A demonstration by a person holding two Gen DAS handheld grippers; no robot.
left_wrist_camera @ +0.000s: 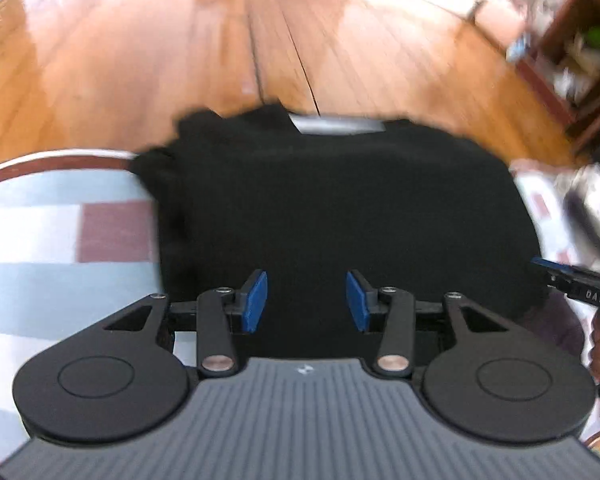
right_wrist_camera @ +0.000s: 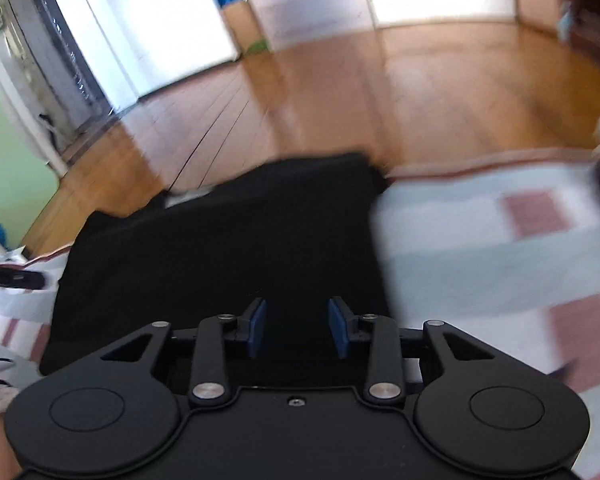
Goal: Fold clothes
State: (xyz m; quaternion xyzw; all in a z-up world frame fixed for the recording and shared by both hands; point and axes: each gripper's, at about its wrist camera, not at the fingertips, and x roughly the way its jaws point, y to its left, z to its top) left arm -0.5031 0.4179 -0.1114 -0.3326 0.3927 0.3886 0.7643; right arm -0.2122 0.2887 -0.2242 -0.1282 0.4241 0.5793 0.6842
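Left view, room: glossy plank floor (left_wrist_camera: pixel 140 60) beyond a rug (left_wrist_camera: pixel 60 240) checked in pale blue, white and dull red; a dark wood shelf (left_wrist_camera: pixel 580 60) at the far right, blurred.
Left view, garment (left_wrist_camera: pixel 320 208): matte black cloth, roughly squared and seemingly part-folded, flat on the rug with its far edge over the floor; a grey label (left_wrist_camera: pixel 336 125) near that edge.
Left gripper (left_wrist_camera: pixel 306 300): blue pads spread, empty, low over the garment's near hem, likely to take an edge.
Right gripper (left_wrist_camera: pixel 580 292): only its tip shows at the garment's right side.

Right view, room: bright doorways, a cardboard box (right_wrist_camera: pixel 242 28), the same floor.
Right view, garment (right_wrist_camera: pixel 220 248): soft, unwrinkled, straight right edge.
Right gripper (right_wrist_camera: pixel 297 328): pads apart, nothing between them, above the near hem.
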